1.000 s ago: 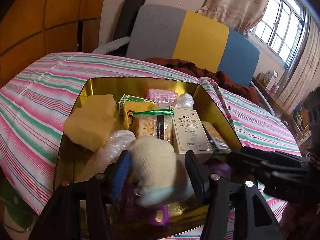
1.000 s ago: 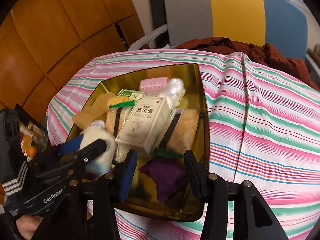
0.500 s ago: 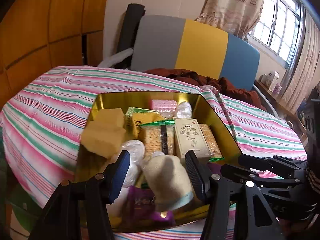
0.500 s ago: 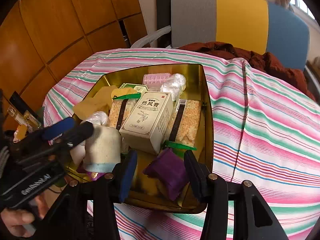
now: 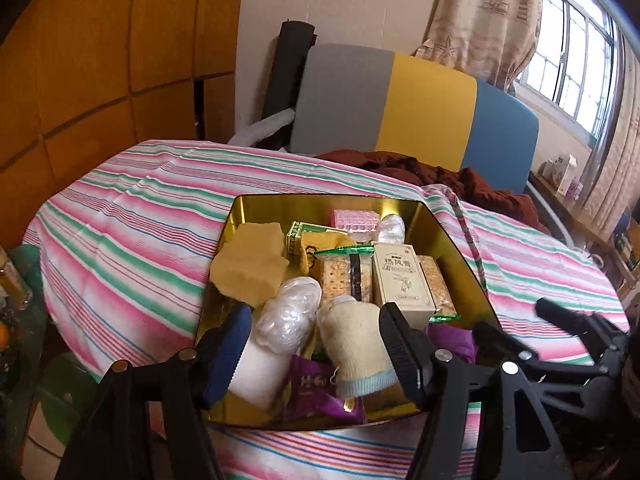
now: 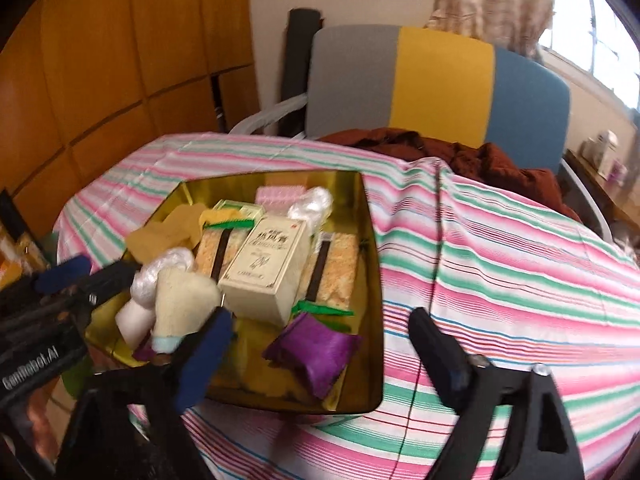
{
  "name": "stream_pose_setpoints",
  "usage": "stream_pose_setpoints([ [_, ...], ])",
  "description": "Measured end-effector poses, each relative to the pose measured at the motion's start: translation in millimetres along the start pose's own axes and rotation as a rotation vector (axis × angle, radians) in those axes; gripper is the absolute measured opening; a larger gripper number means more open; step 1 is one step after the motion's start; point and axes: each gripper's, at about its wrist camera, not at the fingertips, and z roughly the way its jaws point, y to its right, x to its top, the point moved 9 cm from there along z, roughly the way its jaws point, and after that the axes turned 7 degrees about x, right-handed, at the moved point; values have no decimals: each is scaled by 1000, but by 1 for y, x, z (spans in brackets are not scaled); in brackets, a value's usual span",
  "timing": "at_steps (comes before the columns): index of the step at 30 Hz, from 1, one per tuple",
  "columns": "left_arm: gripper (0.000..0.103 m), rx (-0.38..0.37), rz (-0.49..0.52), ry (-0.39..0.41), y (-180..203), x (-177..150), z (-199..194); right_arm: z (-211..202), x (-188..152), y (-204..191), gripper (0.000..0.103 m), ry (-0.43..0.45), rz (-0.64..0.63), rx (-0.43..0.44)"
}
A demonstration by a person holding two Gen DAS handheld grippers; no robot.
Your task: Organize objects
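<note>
A gold tin tray (image 5: 320,199) sits on the striped tablecloth, packed with items. At its near end lie a cream sock (image 5: 356,344), a plastic-wrapped roll (image 5: 288,316) and a purple packet (image 5: 316,392). Behind them are a cream box (image 5: 402,280), cracker packs (image 5: 346,276) and a yellow sponge (image 5: 248,268). My left gripper (image 5: 314,350) is open, drawn back from the sock and holding nothing. In the right wrist view the tray (image 6: 370,288) holds a purple pouch (image 6: 316,352); my right gripper (image 6: 322,356) hangs wide open above the near right corner, empty. The left gripper (image 6: 96,272) shows at the left.
A grey, yellow and blue chair back (image 5: 400,108) with a brown garment (image 5: 460,184) stands behind the table. Wooden panels (image 5: 100,60) fill the left. Striped cloth (image 6: 500,280) stretches right of the tray. Clutter lies below the table's left edge (image 5: 16,288).
Both grippers have pulled back and up from the tray. The sock that sat between my left fingers now lies in the tray. My right gripper has opened wider.
</note>
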Motion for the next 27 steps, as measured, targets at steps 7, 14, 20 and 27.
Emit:
stream_pose_setpoints([
  [7,68,68,10,48,-5,-4,-15,-2,1,12,103,4,-2,-64],
  [14,68,98,-59,24,-12,-10,-13,-11,4,21,103,46,9,-103],
  [20,67,126,-65,87,-10,-4,-20,-29,18,33,103,111,24,-151],
  [27,63,103,-88,70,-13,-6,-15,-25,11,29,103,100,37,-121],
])
